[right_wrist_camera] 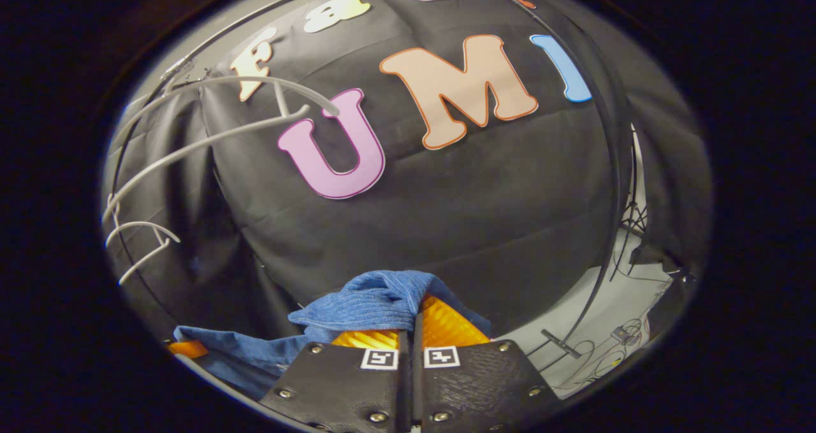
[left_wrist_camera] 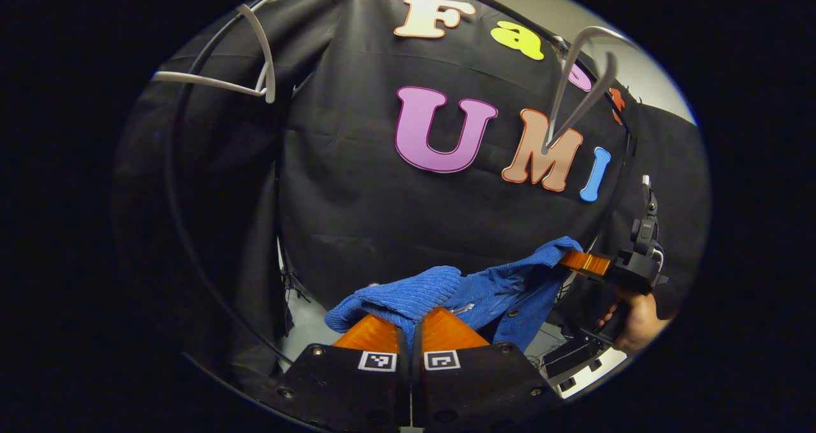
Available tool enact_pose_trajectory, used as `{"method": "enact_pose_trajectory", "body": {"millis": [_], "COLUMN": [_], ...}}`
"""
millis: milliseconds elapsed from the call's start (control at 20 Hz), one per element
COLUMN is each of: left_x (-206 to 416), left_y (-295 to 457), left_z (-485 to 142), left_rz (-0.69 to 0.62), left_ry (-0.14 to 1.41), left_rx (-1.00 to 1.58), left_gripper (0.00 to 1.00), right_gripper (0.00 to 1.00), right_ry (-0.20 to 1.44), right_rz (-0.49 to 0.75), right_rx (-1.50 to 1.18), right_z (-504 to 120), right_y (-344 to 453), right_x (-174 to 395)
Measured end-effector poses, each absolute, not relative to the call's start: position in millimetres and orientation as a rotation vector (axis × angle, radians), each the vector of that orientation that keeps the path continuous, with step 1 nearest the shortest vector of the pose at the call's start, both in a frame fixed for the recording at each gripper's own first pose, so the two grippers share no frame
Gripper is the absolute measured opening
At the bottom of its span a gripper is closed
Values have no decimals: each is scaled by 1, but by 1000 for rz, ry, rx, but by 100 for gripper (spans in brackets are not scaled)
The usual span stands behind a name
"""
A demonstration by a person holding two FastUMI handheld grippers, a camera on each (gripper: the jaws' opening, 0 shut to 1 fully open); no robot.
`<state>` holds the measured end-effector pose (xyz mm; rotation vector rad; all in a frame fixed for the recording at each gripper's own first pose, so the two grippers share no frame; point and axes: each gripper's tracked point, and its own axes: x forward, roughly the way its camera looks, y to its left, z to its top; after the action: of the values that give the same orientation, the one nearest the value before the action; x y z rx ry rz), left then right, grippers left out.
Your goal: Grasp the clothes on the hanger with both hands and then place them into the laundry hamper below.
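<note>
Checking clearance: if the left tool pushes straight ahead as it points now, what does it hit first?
The left tool is shut on the blue garment. Beyond that, likely the black cloth wall; depth is unclear.

The left gripper (left_wrist_camera: 411,328) has two wedge-shaped, ribbed fingers (left_wrist_camera: 373,332) set on black textured blocks. Each block carries a small square black-and-white marker (left_wrist_camera: 377,361) near the inner edge and round screw heads (left_wrist_camera: 317,350) at its corners. The right gripper (right_wrist_camera: 413,328) is built the same way, with paired markers (right_wrist_camera: 442,356) and silver screws (right_wrist_camera: 377,416). Seen from the left gripper view, the right gripper's black body has a pistol-style handle wrapped by a hand (left_wrist_camera: 631,321), and a black mount (left_wrist_camera: 645,229) rises above it.
</note>
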<state>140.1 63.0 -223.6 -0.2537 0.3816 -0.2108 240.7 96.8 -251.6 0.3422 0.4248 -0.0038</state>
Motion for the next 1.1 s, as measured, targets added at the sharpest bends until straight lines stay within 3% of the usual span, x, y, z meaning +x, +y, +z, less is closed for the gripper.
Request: {"method": "enact_pose_trajectory", "body": {"millis": [150, 250, 300, 650, 1100], "left_x": [105, 83, 74, 29, 44], "left_y": [63, 54, 48, 18, -20], "left_z": [-204, -182, -173, -122, -57], "left_rz": [-158, -162, -161, -179, -269], "left_ry": [357, 336, 332, 265, 139], "left_rx": [-206, -198, -206, -184, -130], "left_gripper": [1, 2, 2, 2, 2], "right_gripper": [1, 4, 0, 1, 1], "right_ry": [427, 421, 421, 363, 230], "right_rz": [53, 85, 105, 181, 193], "right_rx": [322, 297, 275, 155, 109], "right_z": [-224, -209, -202, -151, -60], "right_y": [99, 98, 98, 89, 85], "right_x": [207, 188, 177, 113, 101]}}
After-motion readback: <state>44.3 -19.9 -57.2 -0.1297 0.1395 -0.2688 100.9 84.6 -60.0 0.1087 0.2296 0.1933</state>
